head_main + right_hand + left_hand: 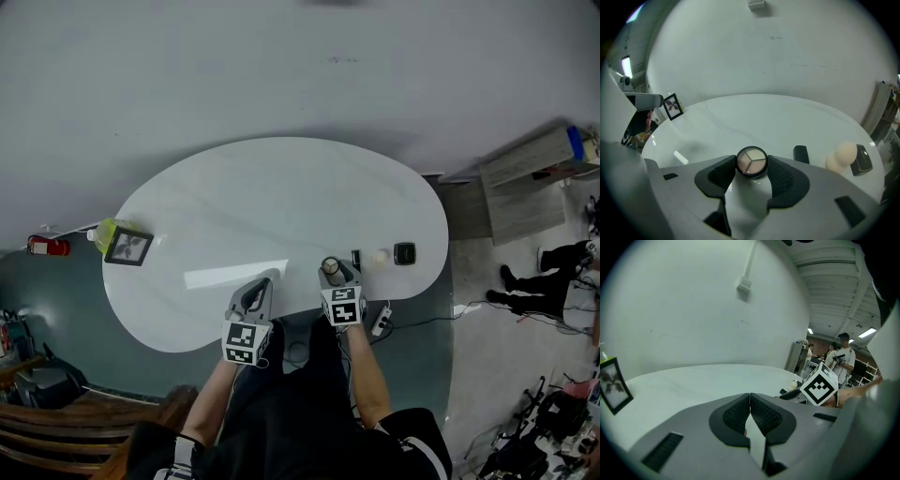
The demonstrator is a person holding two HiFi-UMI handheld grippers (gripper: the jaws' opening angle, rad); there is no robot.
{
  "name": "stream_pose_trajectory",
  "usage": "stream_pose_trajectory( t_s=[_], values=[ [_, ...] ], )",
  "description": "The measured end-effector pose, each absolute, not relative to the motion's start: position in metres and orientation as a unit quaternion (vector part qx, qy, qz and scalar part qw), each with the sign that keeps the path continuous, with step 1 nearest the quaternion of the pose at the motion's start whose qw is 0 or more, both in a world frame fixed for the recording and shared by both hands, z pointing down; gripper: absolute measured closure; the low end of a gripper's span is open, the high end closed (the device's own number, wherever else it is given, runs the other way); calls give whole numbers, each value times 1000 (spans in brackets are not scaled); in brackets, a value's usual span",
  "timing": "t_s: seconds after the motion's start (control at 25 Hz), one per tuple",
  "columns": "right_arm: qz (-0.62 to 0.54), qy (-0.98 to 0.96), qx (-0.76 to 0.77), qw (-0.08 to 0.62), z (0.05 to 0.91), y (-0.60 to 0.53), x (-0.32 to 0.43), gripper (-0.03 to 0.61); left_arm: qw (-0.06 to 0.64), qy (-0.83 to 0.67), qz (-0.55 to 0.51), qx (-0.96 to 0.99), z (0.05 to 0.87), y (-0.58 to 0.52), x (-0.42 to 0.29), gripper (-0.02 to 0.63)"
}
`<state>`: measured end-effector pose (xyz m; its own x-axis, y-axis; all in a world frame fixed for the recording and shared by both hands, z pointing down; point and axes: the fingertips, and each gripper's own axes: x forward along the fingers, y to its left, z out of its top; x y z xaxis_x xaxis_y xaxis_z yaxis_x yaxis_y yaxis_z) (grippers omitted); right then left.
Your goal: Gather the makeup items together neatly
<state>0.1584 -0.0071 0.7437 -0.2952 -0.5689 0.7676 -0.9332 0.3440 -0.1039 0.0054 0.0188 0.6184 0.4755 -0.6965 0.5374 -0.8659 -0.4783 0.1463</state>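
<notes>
Closest to you, your left gripper (750, 398) hangs over the near edge of the white kidney-shaped table (281, 206). Its grey jaws are brought together so that the ribbed black pads (764, 416) meet at their tips. Just to its right, your right gripper (751, 164) tilts down toward the tabletop with its jaws clamped on the round black compact with three pale shades (751, 161). One pad presses each side of the compact's rim, and its face is turned up toward the camera. You cannot tell from these views whether the compact rests on the table or sits just above it, but it lies close to the near edge, on your right-hand side. A little beyond it and to the right, three more makeup items sit in a loose row, near one another but apart. First comes the small black rounded stick (800, 153), then the beige egg-shaped makeup sponge (843, 157), then the black square case (862, 159), just beside the sponge. Well away on the far left of the table, the black-framed picture (127, 247) stands upright with a yellow-green bottle (106, 232) right behind it. Past the table rises a plain pale wall (281, 66), and off to the right two people (841, 359) stand in a lit room.
</notes>
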Motion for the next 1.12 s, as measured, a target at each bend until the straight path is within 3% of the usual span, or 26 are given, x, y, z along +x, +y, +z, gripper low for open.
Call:
stream_pose_trajectory(
  t_s=[0.48,0.72,0.96,1.12],
  values=[
    [263,-761,514,295,714,-10,160,345,192,-479,201,833,603,19,0,594],
    [212,-791,519,247,660,-17,153,347,166,-475,182,845,576,14,3,594],
    [140,-806,545,182,580,-23,149,458,134,-490,153,848,533,5,-4,594],
    [107,-817,548,144,530,-25,144,489,111,-498,134,849,504,2,-9,594]
  ],
)
